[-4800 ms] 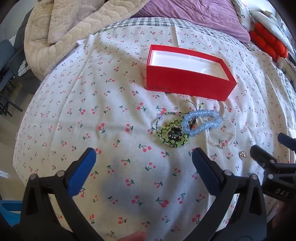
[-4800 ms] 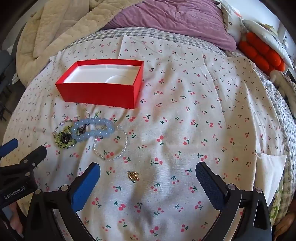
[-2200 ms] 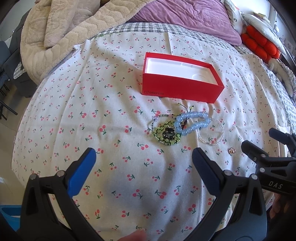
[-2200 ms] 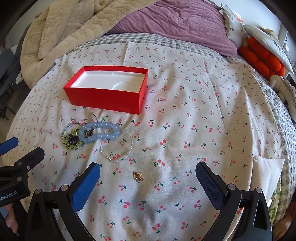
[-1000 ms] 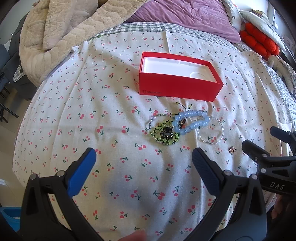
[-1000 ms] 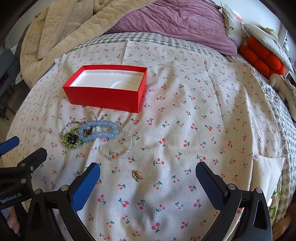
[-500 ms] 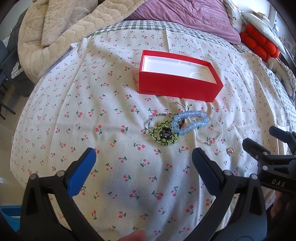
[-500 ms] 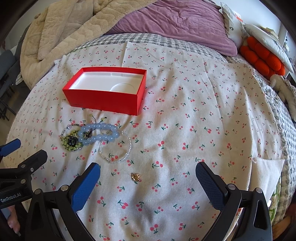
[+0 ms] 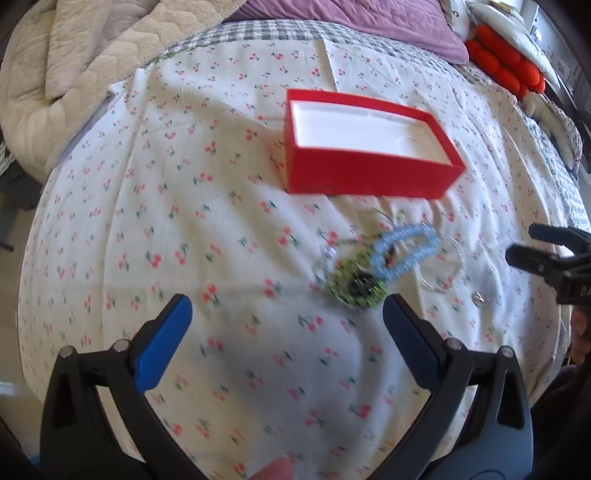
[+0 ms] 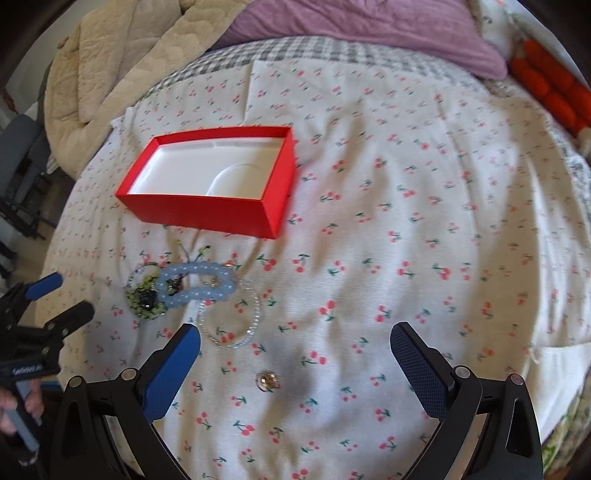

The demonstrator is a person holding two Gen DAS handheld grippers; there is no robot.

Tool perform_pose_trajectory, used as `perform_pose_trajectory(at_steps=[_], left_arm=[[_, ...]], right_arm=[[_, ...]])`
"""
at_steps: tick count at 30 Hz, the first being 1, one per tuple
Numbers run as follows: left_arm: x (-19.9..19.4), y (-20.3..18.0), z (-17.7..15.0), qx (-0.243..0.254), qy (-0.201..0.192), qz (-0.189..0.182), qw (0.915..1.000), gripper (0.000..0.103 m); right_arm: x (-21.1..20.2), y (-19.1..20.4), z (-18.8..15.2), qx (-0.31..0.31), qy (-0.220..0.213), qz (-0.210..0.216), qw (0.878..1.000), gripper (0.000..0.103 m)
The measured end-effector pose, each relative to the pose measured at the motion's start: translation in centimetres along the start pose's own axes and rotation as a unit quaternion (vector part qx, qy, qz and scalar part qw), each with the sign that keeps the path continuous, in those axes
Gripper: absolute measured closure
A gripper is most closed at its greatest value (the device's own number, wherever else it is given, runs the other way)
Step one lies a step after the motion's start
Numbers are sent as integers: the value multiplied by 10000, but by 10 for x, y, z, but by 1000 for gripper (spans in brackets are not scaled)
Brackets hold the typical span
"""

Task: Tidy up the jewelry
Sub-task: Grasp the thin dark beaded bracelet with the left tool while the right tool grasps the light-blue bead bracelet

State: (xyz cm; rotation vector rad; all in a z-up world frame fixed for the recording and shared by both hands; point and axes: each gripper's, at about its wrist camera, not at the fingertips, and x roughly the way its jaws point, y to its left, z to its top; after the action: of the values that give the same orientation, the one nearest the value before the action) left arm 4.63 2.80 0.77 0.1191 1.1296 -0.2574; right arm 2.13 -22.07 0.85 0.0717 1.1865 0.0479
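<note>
An empty red box (image 9: 365, 177) (image 10: 207, 214) with a white lining sits on the cherry-print sheet. In front of it lies a heap of jewelry: a light blue bead bracelet (image 9: 406, 251) (image 10: 197, 286), a green bead bracelet (image 9: 354, 288) (image 10: 144, 299) and a thin clear bead ring (image 9: 443, 269) (image 10: 232, 317). A small gold piece (image 9: 479, 298) (image 10: 268, 380) lies apart, nearer to me. My left gripper (image 9: 288, 325) is open, short and left of the heap. My right gripper (image 10: 295, 354) is open above the gold piece.
A beige quilt (image 9: 74, 74) is bunched at the bed's far left and a purple pillow (image 10: 351, 22) lies at the far end. Orange cushions (image 9: 502, 59) sit at the far right. The sheet's edge falls away on the left.
Both grippers have moved forward and lower toward the jewelry, so box and heap look larger. The right gripper now hangs over the gold piece. Nothing has been taken hold of.
</note>
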Motion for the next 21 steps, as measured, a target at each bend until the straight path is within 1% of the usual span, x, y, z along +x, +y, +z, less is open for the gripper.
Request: perform_pose_trajectory(at_steps=[1,2,3,4,5,7,8,9,10,11,12,13,14,15,16,18,21], left_arm=[[2,3,2,25,-94,34,9999,3],[6,6,3,47,-143,89,9998,7],[10,8,5,58,-102,83,9999,14],[13,9,6,75,-45,12,10000,17],[14,9,7,117,-2,-77,9999,21],[12,9,11,232,-107,-245,9994,22],[11,9,13,248,-128,-334,9991,25],[12,11,16,221,-128,-566,9981,29],[13,12,18,173,-97,-736,9971,30],[15,13,20,111,-64,-910,9958,35],[19,15,22,22,23,-1156,9933,41],[25,16,23,-88,139,-1467,9890,45],[30,16,24,-162,229,-1695,9851,53],[33,15,24,-208,303,-1849,9821,57],[38,14,25,-206,369,-1897,9809,57],[44,9,23,-110,421,-1792,9828,60],[53,3,22,-45,565,-1788,9823,64]], right_arm=[[5,0,2,-39,50,77,10000,4],[9,1,2,-66,78,130,9999,6],[14,2,2,-77,139,238,9996,12],[19,3,2,-65,184,337,9992,18],[23,3,2,-49,216,437,9988,20],[32,6,3,-88,254,525,9983,25],[34,8,4,-131,225,537,9982,27],[35,10,5,-164,195,546,9982,30],[37,13,7,-207,153,570,9980,32],[37,15,8,-231,117,604,9978,33],[38,17,10,-253,75,682,9973,40],[38,20,11,-248,58,831,9962,48],[40,19,12,-208,74,941,9953,51],[42,19,13,-93,136,1135,9934,54],[46,17,14,65,248,1353,9905,56],[53,16,16,281,429,1624,9854,58],[59,13,15,395,540,1641,9842,58]])
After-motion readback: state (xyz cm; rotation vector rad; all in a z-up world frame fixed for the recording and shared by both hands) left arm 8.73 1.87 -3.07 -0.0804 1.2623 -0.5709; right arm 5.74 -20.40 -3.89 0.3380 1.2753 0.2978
